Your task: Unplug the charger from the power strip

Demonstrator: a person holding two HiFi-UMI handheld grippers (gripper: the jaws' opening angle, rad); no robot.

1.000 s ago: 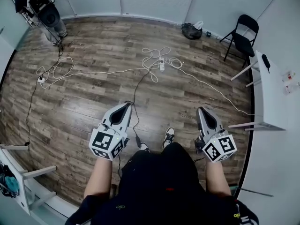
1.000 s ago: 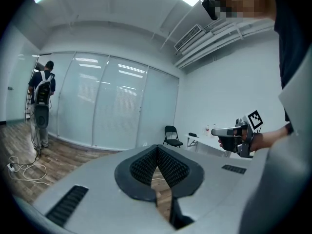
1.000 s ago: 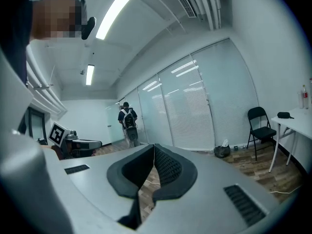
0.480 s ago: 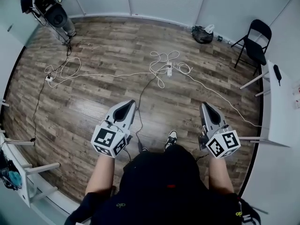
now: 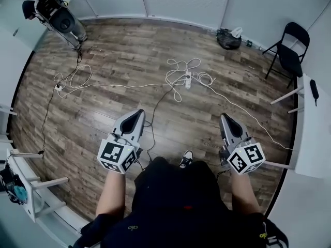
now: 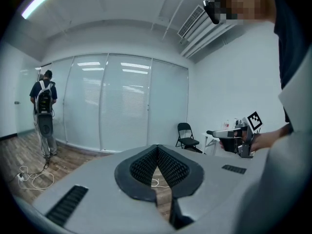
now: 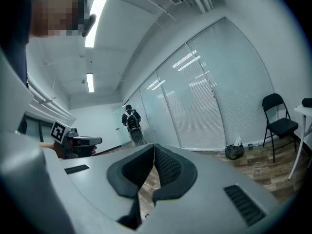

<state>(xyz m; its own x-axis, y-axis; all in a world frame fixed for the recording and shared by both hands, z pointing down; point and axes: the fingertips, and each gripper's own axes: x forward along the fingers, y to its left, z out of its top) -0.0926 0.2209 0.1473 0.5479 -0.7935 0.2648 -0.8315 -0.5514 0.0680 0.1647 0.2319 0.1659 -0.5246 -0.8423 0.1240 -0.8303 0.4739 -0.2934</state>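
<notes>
The white power strip (image 5: 187, 80) lies on the wood floor well ahead of me, among loops of white cable (image 5: 182, 65). What is plugged into it is too small to make out. A thin black cable (image 5: 155, 105) runs from it back toward my feet. My left gripper (image 5: 139, 111) is held level at the lower left, far short of the strip, jaws shut and empty (image 6: 157, 146). The right gripper (image 5: 223, 116) is beside it at the lower right, also shut with nothing in it (image 7: 154, 146).
A black folding chair (image 5: 289, 50) and a white table (image 5: 310, 143) stand at the right. A dark bag (image 5: 229, 37) sits by the far wall. A person with a backpack (image 5: 51, 9) stands at the far left, where a long white cord (image 5: 72, 79) loops. White furniture (image 5: 31, 190) is at my near left.
The whole floor has slid down and right in the head view, so the power strip is a little nearer. Both grippers keep their pose and stay shut.
</notes>
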